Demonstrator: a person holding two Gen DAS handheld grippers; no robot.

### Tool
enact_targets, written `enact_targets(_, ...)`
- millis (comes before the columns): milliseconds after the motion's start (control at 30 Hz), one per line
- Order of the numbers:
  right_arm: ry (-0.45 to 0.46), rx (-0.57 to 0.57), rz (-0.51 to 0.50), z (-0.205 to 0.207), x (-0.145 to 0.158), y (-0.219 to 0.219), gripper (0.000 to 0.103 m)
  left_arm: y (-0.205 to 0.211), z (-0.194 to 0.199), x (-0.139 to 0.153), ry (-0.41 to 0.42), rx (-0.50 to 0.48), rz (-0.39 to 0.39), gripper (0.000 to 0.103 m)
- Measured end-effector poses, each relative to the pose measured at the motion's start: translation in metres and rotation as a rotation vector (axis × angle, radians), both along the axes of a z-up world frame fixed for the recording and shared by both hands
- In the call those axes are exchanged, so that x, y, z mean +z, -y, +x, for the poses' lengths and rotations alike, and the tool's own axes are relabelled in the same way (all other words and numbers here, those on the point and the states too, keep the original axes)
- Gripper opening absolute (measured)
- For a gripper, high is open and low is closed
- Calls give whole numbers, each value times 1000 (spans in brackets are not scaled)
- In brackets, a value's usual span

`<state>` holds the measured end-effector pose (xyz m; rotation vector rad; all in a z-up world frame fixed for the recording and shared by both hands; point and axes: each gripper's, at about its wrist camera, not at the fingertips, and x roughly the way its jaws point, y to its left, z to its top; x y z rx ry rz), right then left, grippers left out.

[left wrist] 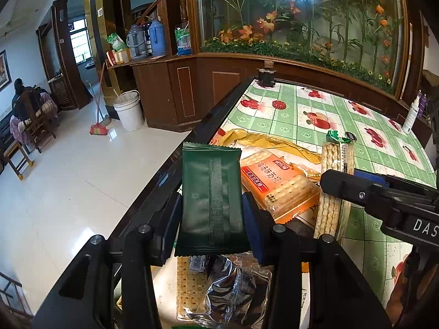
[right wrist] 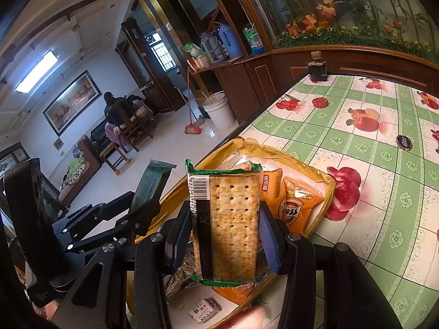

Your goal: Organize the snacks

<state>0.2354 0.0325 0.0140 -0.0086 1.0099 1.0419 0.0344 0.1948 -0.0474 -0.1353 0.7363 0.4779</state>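
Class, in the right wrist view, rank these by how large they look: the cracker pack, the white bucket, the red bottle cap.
1. cracker pack, though nearness to the camera inflates it
2. white bucket
3. red bottle cap

Snack packets (left wrist: 277, 183) crowd the yellow bag (right wrist: 323, 181); tablecloth (right wrist: 384, 219) rightward lies mostly bare.

Two tongs, the left tongs (left wrist: 211, 213) and the right tongs (right wrist: 225, 235), each clamp one packet: one dark green packet (left wrist: 210, 200), one cracker packet (right wrist: 233, 224). Two bottle caps (right wrist: 320, 102) lie on the worktop (right wrist: 384, 164); one white bucket (right wrist: 219, 111) stands on the floor.
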Motion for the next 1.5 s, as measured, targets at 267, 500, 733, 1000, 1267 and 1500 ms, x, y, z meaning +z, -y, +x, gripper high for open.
enact_targets(267, -7, -1, -5, 7, -6, -4, 47, 0, 6, -5, -16, -4, -11, 43)
enact_targets(500, -8, 3, -12, 10, -9, -9, 55, -6, 10, -5, -43, 28, -22, 54)
enact_targets(733, -8, -27, 15, 12, -3, 3, 69, -4, 4, 0, -39, 36, -47, 77)
enact_targets(1000, 17, -59, 55, -1, 17, 32, 75, 10, -8, 14, -22, 39, -24, 81)
enact_targets(1267, 50, -98, 91, -27, 38, 76, 77, 38, -32, 37, 55, -8, 13, 83)
enact_targets(1500, 85, -140, 118, -52, 57, 117, 80, 56, -54, 62, 145, -82, -19, 83)
